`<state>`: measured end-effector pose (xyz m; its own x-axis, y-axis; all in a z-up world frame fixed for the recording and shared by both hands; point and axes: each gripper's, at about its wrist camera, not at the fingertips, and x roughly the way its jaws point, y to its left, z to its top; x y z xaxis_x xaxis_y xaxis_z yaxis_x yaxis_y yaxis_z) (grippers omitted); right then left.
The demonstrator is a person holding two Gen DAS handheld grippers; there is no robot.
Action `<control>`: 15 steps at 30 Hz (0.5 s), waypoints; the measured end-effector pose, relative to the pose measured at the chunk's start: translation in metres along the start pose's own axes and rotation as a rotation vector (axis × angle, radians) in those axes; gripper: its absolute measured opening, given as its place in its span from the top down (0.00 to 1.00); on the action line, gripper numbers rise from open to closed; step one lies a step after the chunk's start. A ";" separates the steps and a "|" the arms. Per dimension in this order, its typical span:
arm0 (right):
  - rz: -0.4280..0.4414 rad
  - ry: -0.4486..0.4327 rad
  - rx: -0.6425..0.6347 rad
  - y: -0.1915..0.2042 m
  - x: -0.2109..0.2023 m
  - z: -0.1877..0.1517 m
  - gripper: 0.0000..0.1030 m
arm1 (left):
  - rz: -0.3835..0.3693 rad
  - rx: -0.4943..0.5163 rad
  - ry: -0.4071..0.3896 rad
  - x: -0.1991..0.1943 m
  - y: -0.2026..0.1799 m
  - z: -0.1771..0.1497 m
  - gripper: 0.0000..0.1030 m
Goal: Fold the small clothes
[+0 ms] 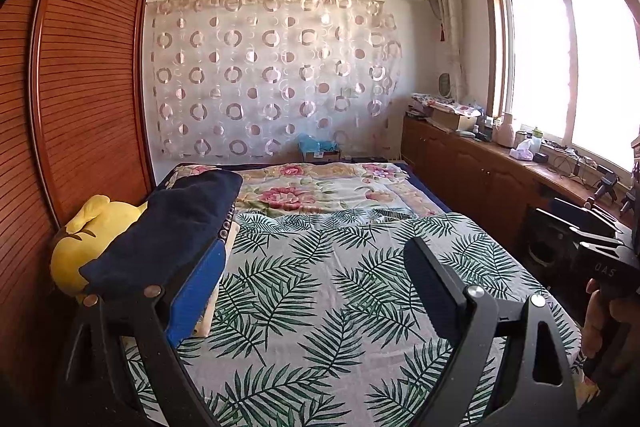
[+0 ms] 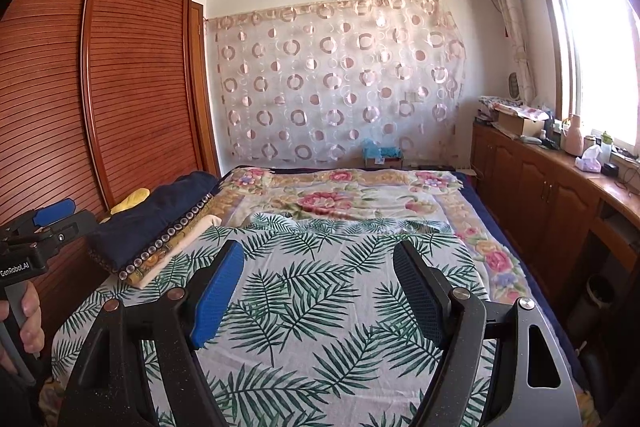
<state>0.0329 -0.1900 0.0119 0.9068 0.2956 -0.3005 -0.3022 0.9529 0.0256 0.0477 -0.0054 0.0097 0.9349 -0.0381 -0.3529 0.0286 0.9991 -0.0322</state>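
A dark navy folded garment lies on a stack at the bed's left side, over a beaded cushion and a cream pillow; it also shows in the right wrist view. My left gripper is open and empty above the palm-leaf sheet, its left finger close beside the stack. My right gripper is open and empty above the same sheet. The left gripper also shows at the right wrist view's left edge. The right gripper's body shows at the left wrist view's right edge.
A yellow plush toy lies left of the stack by the wooden wardrobe. A floral blanket covers the bed's far half. A cluttered wooden counter runs under the window on the right.
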 end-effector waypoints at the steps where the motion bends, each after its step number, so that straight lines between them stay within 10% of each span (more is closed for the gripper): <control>1: 0.002 0.000 0.000 -0.001 0.000 0.000 0.23 | -0.002 0.000 0.000 0.000 0.000 0.000 0.12; 15: 0.004 0.000 -0.001 -0.004 0.001 -0.001 0.23 | 0.000 0.001 -0.001 0.000 0.000 -0.001 0.12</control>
<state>0.0346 -0.1939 0.0111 0.9057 0.2994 -0.3002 -0.3061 0.9516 0.0254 0.0478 -0.0053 0.0088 0.9354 -0.0383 -0.3515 0.0291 0.9991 -0.0315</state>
